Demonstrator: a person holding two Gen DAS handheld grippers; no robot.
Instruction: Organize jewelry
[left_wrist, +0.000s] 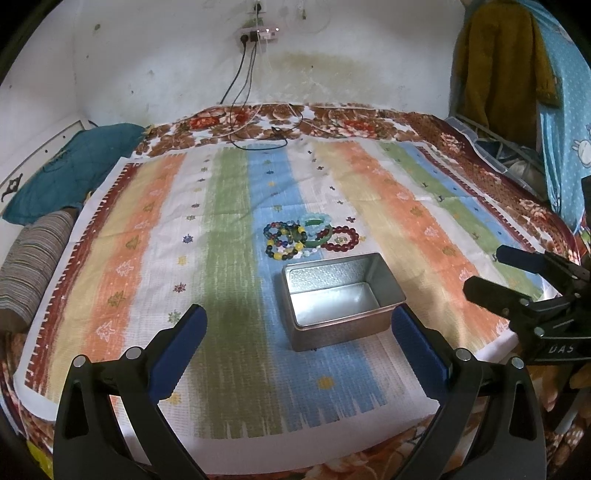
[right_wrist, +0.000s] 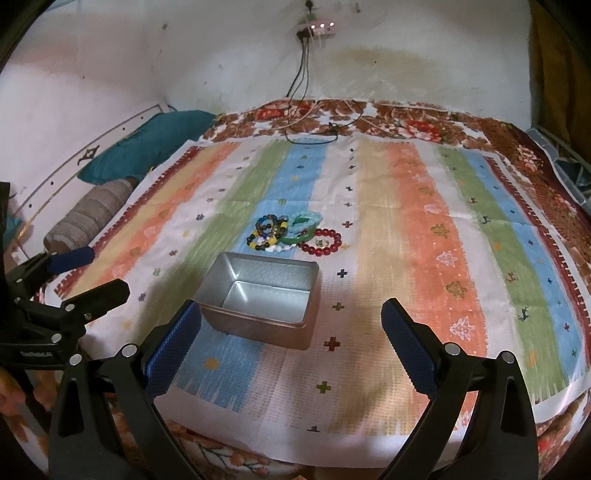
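Observation:
A pile of bead bracelets (left_wrist: 309, 236) (right_wrist: 295, 234) lies on the striped cloth (left_wrist: 221, 229) (right_wrist: 406, 229): multicoloured ones at the left, a green bangle (left_wrist: 318, 240) (right_wrist: 298, 237) and pale blue beads in the middle, a red bead bracelet (left_wrist: 343, 239) (right_wrist: 320, 242) at the right. Just in front of them stands an empty metal tin (left_wrist: 341, 299) (right_wrist: 264, 295), lid off. My left gripper (left_wrist: 299, 325) is open, low in front of the tin. My right gripper (right_wrist: 291, 325) is open too, to the tin's right, holding nothing.
The cloth covers a bed with a brown floral blanket (left_wrist: 332, 118). A teal pillow (left_wrist: 74, 166) and a striped bolster (left_wrist: 33, 266) lie at the left. Cables (left_wrist: 258, 129) trail from a wall socket onto the far edge. Clothes hang at the right (left_wrist: 506, 62).

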